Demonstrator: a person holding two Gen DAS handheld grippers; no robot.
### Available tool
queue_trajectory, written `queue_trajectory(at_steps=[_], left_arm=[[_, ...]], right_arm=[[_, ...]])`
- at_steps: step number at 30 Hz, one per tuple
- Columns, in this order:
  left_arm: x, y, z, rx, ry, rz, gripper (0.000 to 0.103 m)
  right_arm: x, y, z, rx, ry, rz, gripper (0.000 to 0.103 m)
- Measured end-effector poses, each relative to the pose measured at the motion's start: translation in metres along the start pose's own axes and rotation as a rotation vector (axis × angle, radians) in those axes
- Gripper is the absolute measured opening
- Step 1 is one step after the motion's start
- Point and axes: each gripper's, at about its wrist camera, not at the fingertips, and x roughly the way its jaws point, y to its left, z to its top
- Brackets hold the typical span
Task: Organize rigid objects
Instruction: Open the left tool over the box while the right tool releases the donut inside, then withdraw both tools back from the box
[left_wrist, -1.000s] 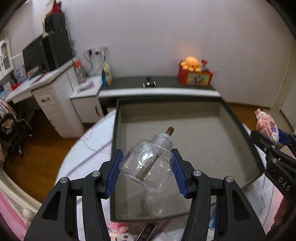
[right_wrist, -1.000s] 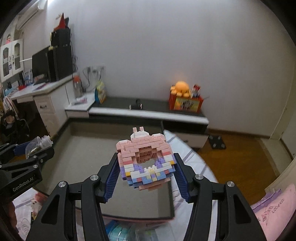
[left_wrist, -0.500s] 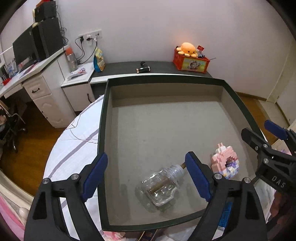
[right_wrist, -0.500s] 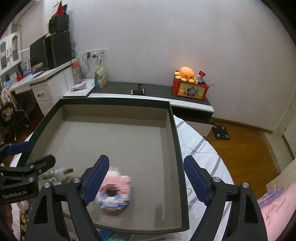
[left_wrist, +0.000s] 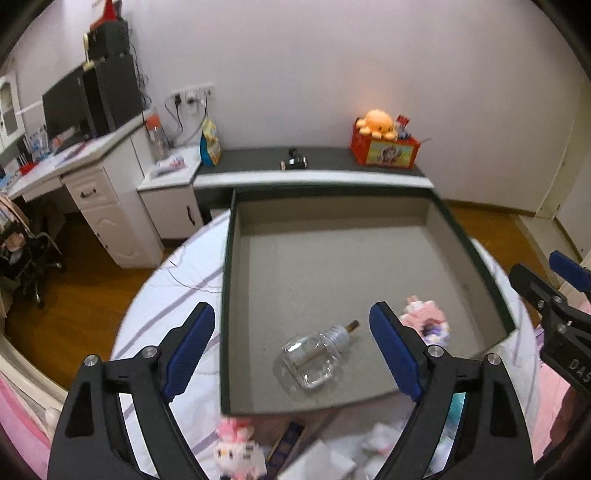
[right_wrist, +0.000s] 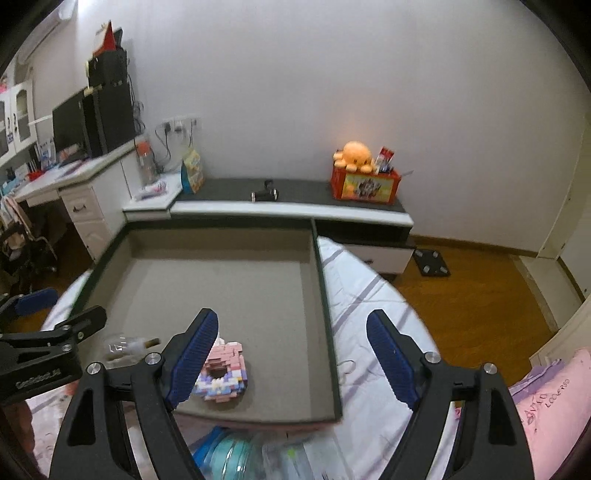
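Two objects lay in one dark-rimmed tray (left_wrist: 226, 295): one clear glass bottle (left_wrist: 314, 354) and one pastel brick-built ring (right_wrist: 223, 373). The bottle rested on its side near the tray's front wall, its long axis running diagonally, with the brown-tipped neck pointing toward the far right and its base toward the near left. The ring lay flat just right of the bottle, its hole facing upward. The tray stood on a round bench (right_wrist: 362, 295) covered with a striped white cloth. The left gripper (left_wrist: 291, 350) hovered above the bottle with its fingers spread wide and nothing between them; the right gripper (right_wrist: 291, 354) was likewise wide apart and empty.
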Motion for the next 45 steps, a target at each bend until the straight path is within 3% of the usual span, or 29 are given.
queue_trajectory(at_steps=[12,15,16,22,27,34,45], left_arm=[[-0.156,-0.002,-0.041,0.011,-0.255,0.039,0.103],[-0.193,0.000,-0.054,0.003,-0.313,0.053,0.103],[-0.202,0.001,-0.057,0.000,-0.328,0.056,0.103],[-0.254,0.004,-0.082,-0.009,-0.437,0.077,0.103],[-0.276,0.005,-0.099,-0.006,-0.476,0.094,0.103],[-0.288,-0.002,-0.114,0.020,-0.511,0.086,0.103],[-0.275,-0.003,-0.113,0.020,-0.482,0.093,0.103]], right_arm=[[-0.149,-0.009,-0.028,0.029,-0.182,-0.006,0.085],[-0.183,-0.012,-0.038,0.046,-0.227,-0.013,0.093],[-0.192,-0.012,-0.042,0.043,-0.240,-0.017,0.102],[-0.241,-0.009,-0.060,0.028,-0.330,-0.029,0.103],[-0.266,-0.007,-0.080,0.025,-0.372,-0.024,0.103],[-0.270,-0.006,-0.092,0.024,-0.373,-0.007,0.103],[-0.266,-0.002,-0.092,0.005,-0.364,-0.022,0.103]])
